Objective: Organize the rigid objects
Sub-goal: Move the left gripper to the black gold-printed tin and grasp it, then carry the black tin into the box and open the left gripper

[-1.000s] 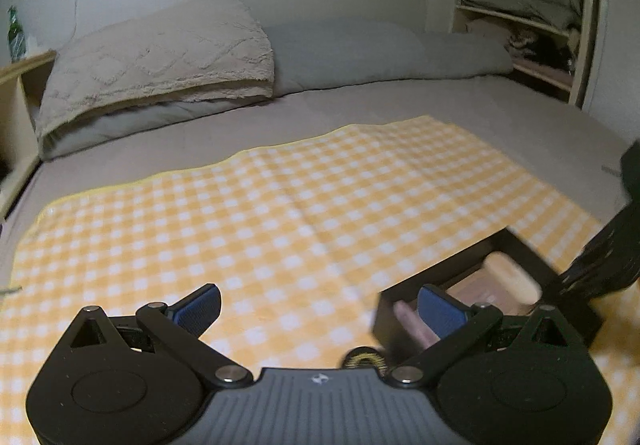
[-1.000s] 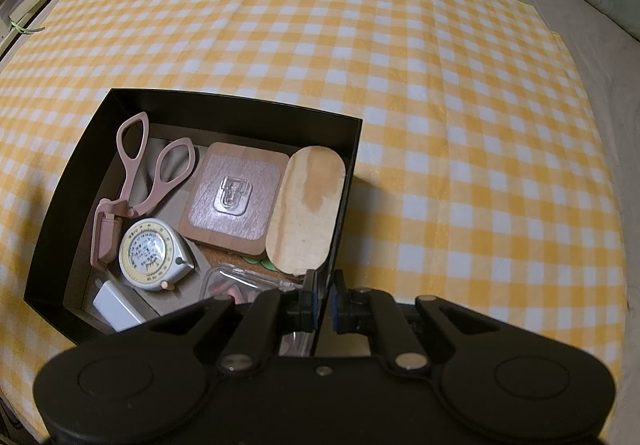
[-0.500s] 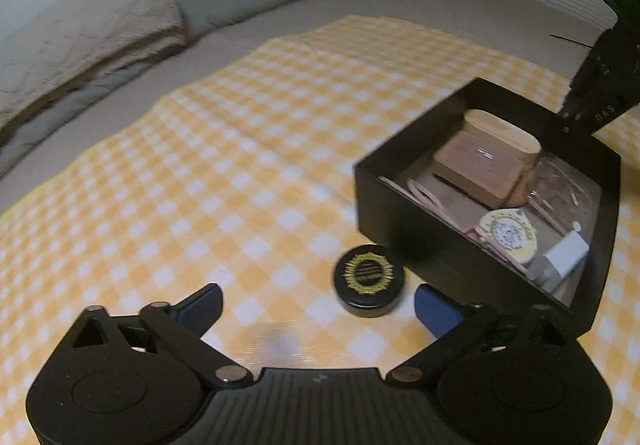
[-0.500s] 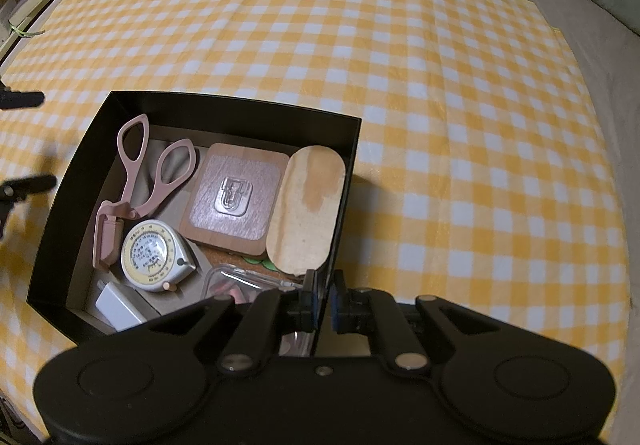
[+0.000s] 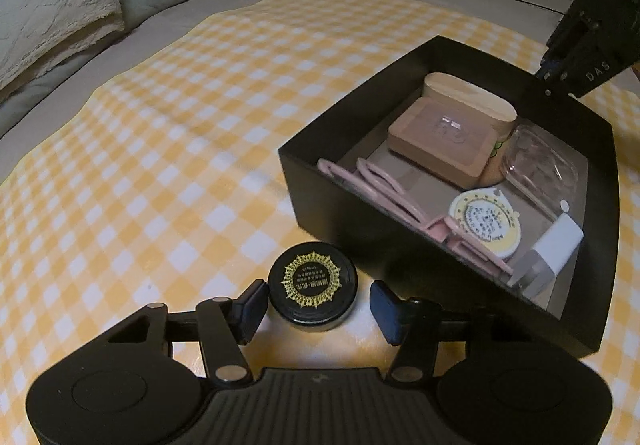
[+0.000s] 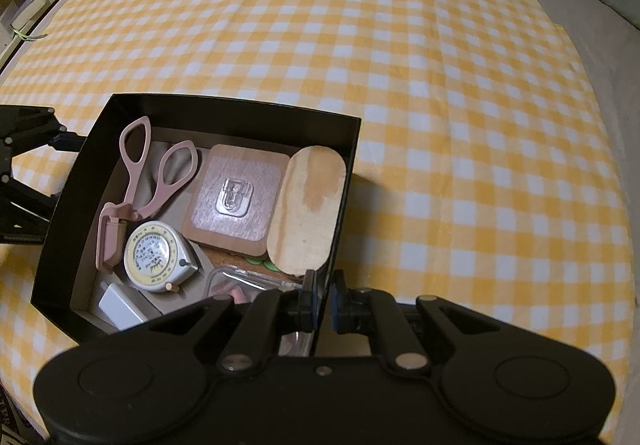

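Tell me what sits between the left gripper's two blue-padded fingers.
In the left wrist view, a round black tin with a gold sunburst lid sits on the yellow checked cloth between the open left gripper's fingers.

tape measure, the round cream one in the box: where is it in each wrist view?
Left wrist: tape measure sits right of centre, inside the black box, beside the white adapter.
Right wrist: tape measure sits lower left, below the pink scissors.
Shared landmark: the pink scissors, touching it in both views.
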`<state>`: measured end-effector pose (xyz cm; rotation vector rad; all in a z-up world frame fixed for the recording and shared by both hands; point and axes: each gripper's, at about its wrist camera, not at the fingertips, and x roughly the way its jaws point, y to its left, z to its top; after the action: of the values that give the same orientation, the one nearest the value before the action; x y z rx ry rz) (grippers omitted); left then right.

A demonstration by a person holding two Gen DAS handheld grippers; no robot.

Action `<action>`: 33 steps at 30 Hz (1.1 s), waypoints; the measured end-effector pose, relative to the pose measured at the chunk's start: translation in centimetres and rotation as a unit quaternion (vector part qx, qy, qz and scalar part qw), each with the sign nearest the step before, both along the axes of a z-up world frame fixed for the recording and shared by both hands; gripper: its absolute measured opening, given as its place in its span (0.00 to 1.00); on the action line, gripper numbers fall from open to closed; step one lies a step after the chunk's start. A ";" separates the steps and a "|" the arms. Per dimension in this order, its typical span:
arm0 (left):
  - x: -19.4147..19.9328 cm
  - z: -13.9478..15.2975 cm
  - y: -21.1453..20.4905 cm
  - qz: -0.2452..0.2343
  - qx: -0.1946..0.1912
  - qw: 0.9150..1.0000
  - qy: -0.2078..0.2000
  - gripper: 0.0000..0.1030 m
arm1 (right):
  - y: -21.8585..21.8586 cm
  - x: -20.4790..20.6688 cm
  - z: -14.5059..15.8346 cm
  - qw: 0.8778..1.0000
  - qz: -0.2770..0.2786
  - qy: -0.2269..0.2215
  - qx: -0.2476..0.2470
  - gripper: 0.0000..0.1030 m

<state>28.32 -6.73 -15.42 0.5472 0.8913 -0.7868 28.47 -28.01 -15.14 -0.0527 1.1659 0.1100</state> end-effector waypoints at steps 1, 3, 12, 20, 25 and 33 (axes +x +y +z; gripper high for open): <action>0.1 0.0 -0.2 0.001 0.000 1.000 -0.001 0.49 | 0.0 0.0 0.0 1.000 0.000 0.000 0.000 0.07; 0.4 0.0 0.0 0.010 -0.007 1.000 0.007 0.49 | 0.0 0.0 0.0 1.000 0.000 0.000 0.000 0.07; 0.8 1.7 0.8 0.044 -0.020 0.999 -0.007 0.49 | 0.0 0.1 0.0 1.000 0.000 0.001 -0.001 0.07; -0.1 7.5 0.6 0.071 -0.097 0.991 -0.059 0.49 | 0.1 0.0 0.0 1.000 0.002 0.000 -0.005 0.07; -1.8 7.7 -3.4 0.030 -0.090 0.995 -0.025 0.49 | 0.5 0.1 -0.2 1.000 0.002 0.000 -0.008 0.07; -2.6 4.1 -8.8 -0.008 -0.029 1.000 0.006 0.49 | 0.5 0.1 -0.1 1.000 0.004 0.000 -0.011 0.07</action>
<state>25.76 -15.55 -11.35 0.4992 0.8738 -0.8299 28.57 -27.55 -15.27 -0.0770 1.1665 0.1034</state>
